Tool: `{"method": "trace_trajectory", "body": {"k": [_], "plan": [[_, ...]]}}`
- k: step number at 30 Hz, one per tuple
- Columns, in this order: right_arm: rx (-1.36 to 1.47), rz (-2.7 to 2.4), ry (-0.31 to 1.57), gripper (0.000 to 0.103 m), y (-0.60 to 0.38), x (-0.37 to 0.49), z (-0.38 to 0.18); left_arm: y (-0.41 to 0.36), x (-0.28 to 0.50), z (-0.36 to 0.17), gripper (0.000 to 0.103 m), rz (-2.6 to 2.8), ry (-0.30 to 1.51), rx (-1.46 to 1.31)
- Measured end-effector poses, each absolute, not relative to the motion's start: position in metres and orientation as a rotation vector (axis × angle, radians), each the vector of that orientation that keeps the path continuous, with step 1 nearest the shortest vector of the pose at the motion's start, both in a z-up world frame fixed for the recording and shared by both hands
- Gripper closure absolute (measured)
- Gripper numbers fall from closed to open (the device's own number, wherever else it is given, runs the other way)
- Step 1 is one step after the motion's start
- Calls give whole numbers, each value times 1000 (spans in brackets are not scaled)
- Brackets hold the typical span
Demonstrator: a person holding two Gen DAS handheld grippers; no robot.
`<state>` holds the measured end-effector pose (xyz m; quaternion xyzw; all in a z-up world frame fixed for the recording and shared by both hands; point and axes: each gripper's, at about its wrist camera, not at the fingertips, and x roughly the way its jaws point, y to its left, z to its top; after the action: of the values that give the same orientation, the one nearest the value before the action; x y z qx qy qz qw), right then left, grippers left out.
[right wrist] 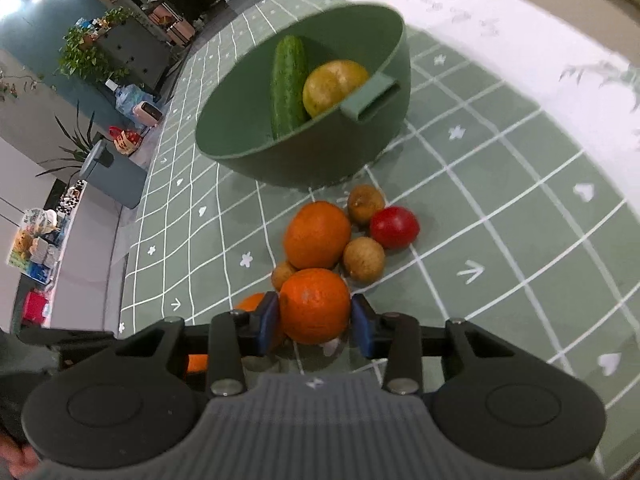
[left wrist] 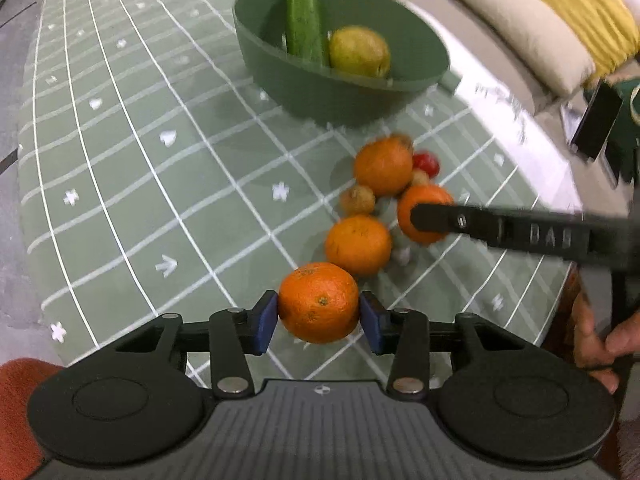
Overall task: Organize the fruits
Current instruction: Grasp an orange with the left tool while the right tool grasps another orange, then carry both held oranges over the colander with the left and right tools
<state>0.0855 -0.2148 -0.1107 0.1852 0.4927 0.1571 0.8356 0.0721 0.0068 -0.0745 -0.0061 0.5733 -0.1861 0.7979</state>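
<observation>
Orange mandarin (left wrist: 319, 302) clamped between left tongs (left wrist: 319, 318); second mandarin (right wrist: 314, 305) gripped by right tongs (right wrist: 314, 322), near green bowl (right wrist: 248, 136).

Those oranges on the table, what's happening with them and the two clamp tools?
A person is sorting fruit with two hand-held grippers. The left gripper pinches one orange; the right gripper pinches another orange. More oranges, small brown fruits and a red fruit lie on the green tablecloth. The green bowl holds a cucumber and a yellowish fruit.
</observation>
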Motion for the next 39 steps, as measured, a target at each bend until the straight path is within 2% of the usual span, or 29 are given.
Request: {"method": "trace_trajectory", "body": {"k": [8,17,23,39], "plan": [[295,333,912,67,-221,75,-63,5,103,-17,54,-440,1113,-75],[143,380,833,67,-214,109,-7,-13,160,15,54,-482,1078,-43],[29,433,889,67,-205,154,0,-26,200,-1,54,-496,1162,-12],[-158,538,1165,68,-178,225,-59,-43,251,-63,54,-464,1388,20]]}}
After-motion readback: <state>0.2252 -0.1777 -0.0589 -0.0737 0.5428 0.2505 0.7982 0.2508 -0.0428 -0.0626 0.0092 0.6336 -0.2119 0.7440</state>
